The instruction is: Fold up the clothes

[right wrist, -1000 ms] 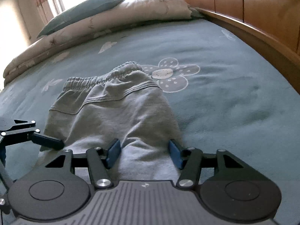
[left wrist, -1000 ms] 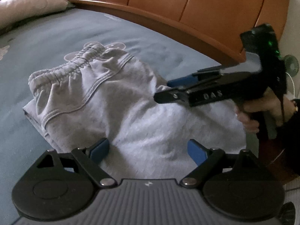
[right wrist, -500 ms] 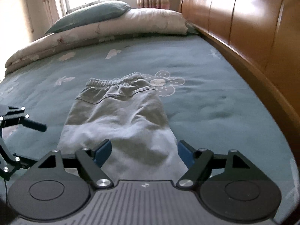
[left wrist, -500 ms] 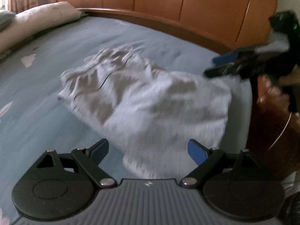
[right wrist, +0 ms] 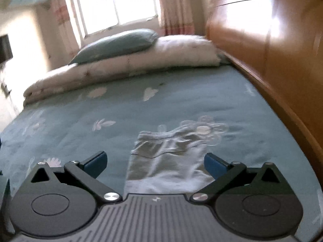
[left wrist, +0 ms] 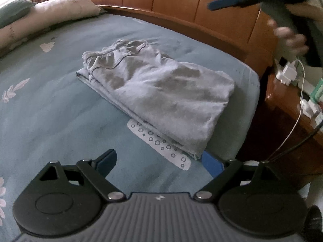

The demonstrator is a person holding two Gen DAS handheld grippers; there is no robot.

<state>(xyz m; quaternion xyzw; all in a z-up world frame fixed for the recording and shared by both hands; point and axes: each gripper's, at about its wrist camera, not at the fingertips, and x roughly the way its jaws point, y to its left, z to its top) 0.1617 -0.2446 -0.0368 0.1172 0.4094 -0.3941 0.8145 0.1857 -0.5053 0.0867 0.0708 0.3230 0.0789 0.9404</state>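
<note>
1. One pair of grey shorts (left wrist: pixel 157 92) lies folded flat on the bed (left wrist: pixel 50 111), waistband end toward the rolled quilt (right wrist: pixel 121 68), other end near the bed's corner.
2. Left hand-held gripper (left wrist: pixel 161 161) is spread wide with nothing in it, just off the shorts' near corner.
3. Right hand-held gripper (right wrist: pixel 155 163) is opening, jaws empty, above the shorts' near end.
4. Risk, I'd guess: the left one's right finger (left wrist: pixel 212 163) sits right by the shorts' folded corner, so a careless pull-away could snag it and undo the fold.
5. Count: one shorts, two grippers, one pillow (right wrist: pixel 119 44), one quilt.
</note>
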